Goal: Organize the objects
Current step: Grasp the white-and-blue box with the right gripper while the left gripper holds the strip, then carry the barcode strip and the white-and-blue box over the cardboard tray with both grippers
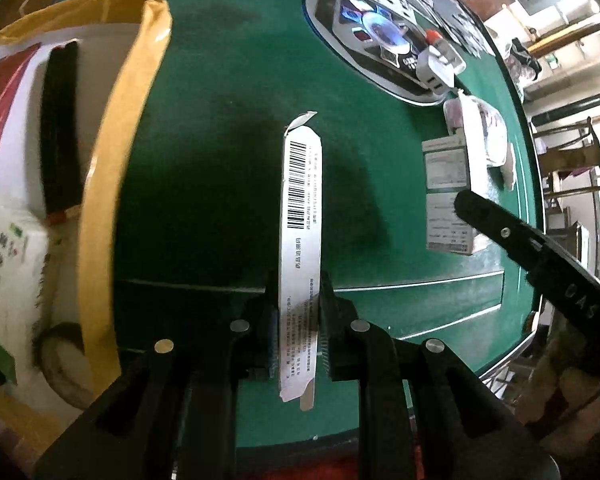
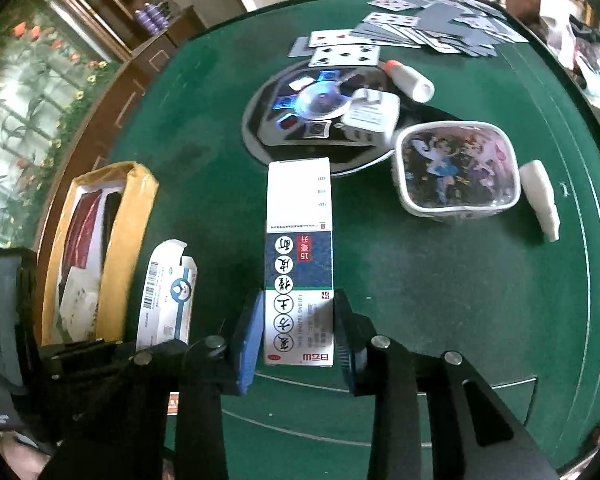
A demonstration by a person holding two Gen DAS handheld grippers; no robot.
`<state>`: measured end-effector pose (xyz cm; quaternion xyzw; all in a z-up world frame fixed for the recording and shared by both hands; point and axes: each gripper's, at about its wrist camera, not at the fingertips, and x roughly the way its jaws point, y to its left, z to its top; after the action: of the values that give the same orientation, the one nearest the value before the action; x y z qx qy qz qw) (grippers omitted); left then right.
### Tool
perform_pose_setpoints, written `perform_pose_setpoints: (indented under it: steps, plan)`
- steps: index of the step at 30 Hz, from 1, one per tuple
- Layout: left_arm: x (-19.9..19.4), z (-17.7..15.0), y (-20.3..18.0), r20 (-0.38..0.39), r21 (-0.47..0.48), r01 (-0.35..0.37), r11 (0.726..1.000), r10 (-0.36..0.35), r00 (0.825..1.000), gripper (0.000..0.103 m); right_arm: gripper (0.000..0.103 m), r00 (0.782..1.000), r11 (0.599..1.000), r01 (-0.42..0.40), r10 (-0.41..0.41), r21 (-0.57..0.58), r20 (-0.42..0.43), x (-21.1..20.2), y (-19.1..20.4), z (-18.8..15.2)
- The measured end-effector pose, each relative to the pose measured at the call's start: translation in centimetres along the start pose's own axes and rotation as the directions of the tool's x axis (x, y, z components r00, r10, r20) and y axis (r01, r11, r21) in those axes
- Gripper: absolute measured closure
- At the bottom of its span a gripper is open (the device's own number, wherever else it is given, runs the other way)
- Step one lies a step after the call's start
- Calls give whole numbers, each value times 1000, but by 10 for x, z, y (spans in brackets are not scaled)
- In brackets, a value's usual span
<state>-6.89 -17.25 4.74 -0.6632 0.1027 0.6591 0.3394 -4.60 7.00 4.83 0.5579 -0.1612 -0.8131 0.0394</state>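
A: Green felt covers the counter [image 1: 228, 92] in my left wrist view. My left claw [image 1: 300, 300] is clenched on a slim white carton [image 1: 302, 216], barcode face up, pinched near its lower end and sticking out forward over the felt. A yellow-taped cardboard box [image 1: 100, 184] sits to the left, open, with red and black items and a white packet inside.

B: And to the right in that view?

A: A white medicine box [image 1: 446, 168] lies flat near a picture-printed container [image 1: 486, 132]. Farther off, a white charger [image 1: 440, 66] rests on a dark oval panel [image 1: 340, 40]. My right claw [image 1: 464, 204] enters from the right, its tip over the medicine box; from here I cannot tell how its jaws stand.

B: Right wrist view?

A: My right claw [image 2: 296, 320] is released, one jaw on each side of the blue-and-white medicine box [image 2: 299, 248], which lies flat on the counter [image 2: 440, 300]. Whether the pads touch its sides I cannot tell. The slim carton [image 2: 168, 292] is to the left, in my left claw [image 2: 112, 352], just beside the cardboard box [image 2: 128, 220].

B: Beyond it?

A: The charger [image 2: 370, 118] on the oval panel [image 2: 268, 128], a white bottle with an orange cap [image 2: 410, 80], the picture container [image 2: 458, 168] with a white nozzle piece [image 2: 540, 196] beside it, and playing cards [image 2: 400, 28] spread at the far edge.
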Motion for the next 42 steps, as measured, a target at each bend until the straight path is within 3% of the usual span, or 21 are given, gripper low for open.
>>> perform_pose_setpoints:
  steps: [6,25,33,42]
  plan:
    - [-4,0,-7,20,-11,-3,1000,3,1000,87,70,999,998,-44,44,-41,-4,6,15,-1]
    - [-68,-24,44,141,-120,27,992,-10,990,87,70,997,977,-76,81,-200,15,-4,78,-9]
    - [-94,-23,73,172,-117,51,992,-30,985,87,70,998,981,-62,67,-183,21,-7,95,-10]
    - [-114,-1,121,193,-72,43,996,-29,981,87,70,994,989,-80,88,-123,62,1,133,-19]
